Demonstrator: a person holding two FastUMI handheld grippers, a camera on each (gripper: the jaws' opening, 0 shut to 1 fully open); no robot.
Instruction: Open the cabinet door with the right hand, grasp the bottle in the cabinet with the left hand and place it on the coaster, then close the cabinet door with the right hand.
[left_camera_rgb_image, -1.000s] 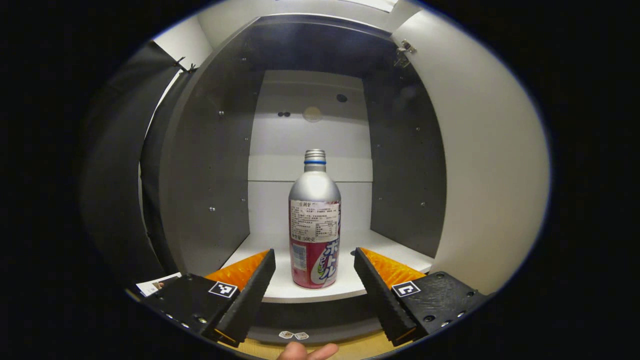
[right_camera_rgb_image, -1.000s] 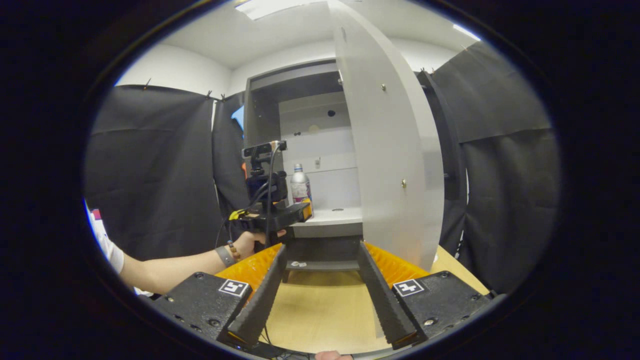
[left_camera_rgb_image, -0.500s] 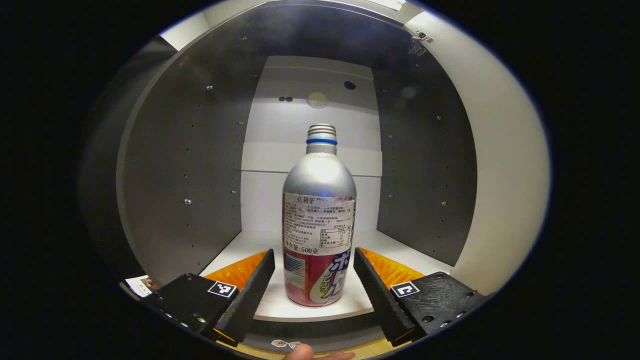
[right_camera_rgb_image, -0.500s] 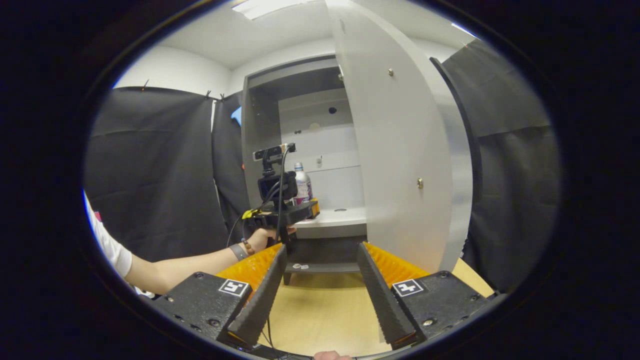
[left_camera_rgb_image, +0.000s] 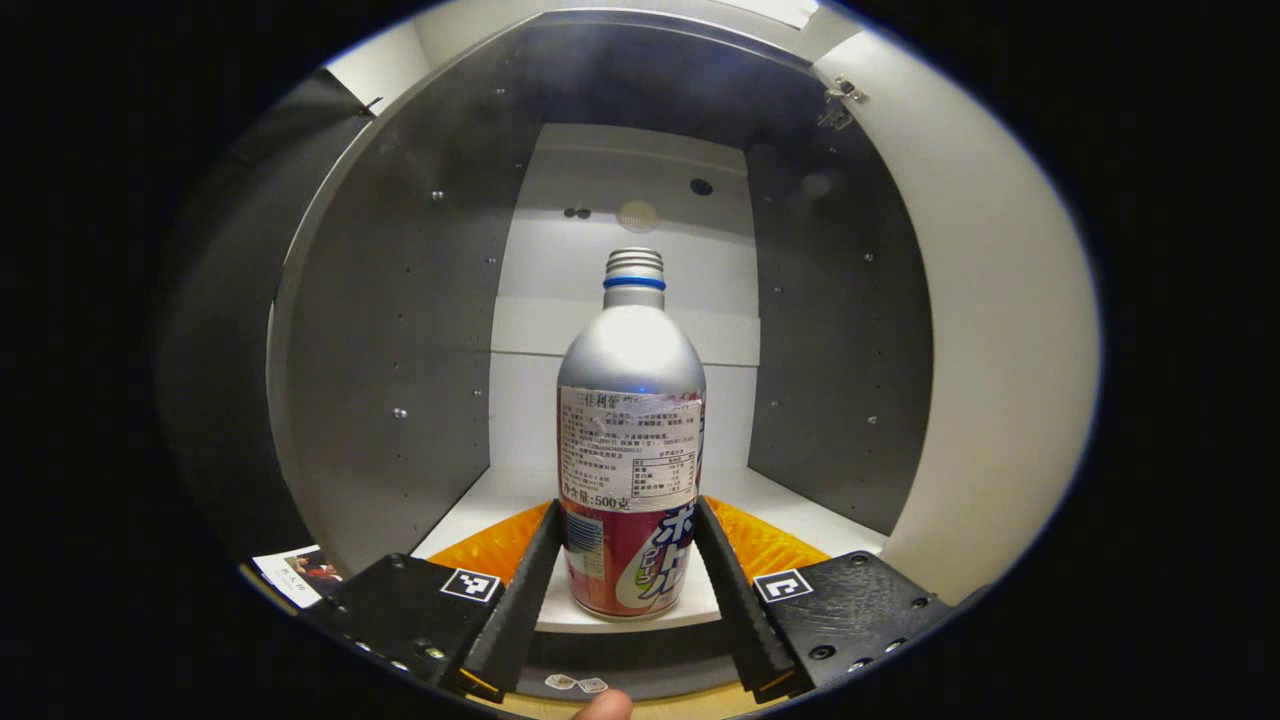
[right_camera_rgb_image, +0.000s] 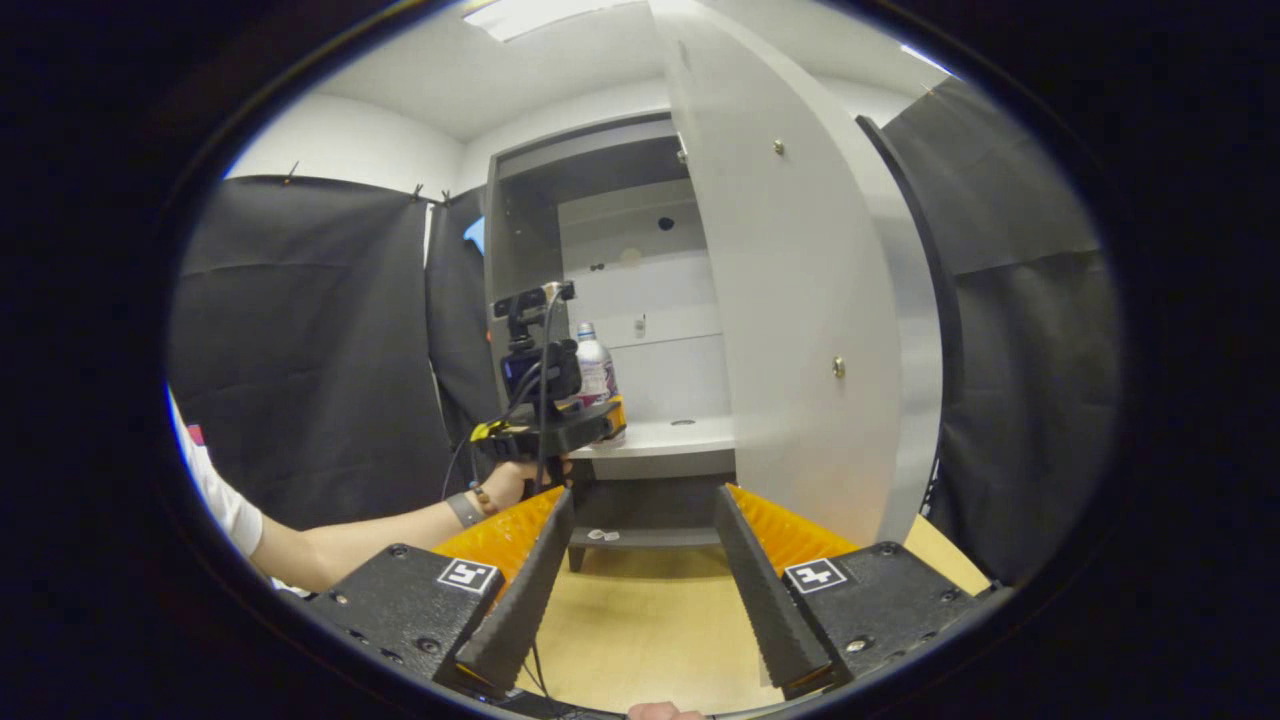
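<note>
The bottle (left_camera_rgb_image: 631, 440) is standing upright near the front edge of the white shelf (left_camera_rgb_image: 800, 512) inside the cabinet (left_camera_rgb_image: 400, 330), and the left hand-held gripper (left_camera_rgb_image: 628, 560) is reaching in around its lower part. Its two fingers are lying against the bottle's sides, one on each flank, so it looks to be gripping the bottle. In the right gripper view the same left hand-held gripper (right_camera_rgb_image: 560, 425) is showing at the shelf's edge, held by a hand (right_camera_rgb_image: 505, 483) with a band on the wrist, the bottle (right_camera_rgb_image: 594, 365) just behind it. The cabinet door (right_camera_rgb_image: 800, 300) is standing wide open on the right. The right hand-held gripper (right_camera_rgb_image: 640, 570) is hanging over the wooden worktop (right_camera_rgb_image: 650, 620) in front of the cabinet, its fingers spread apart and gripping nothing
</note>
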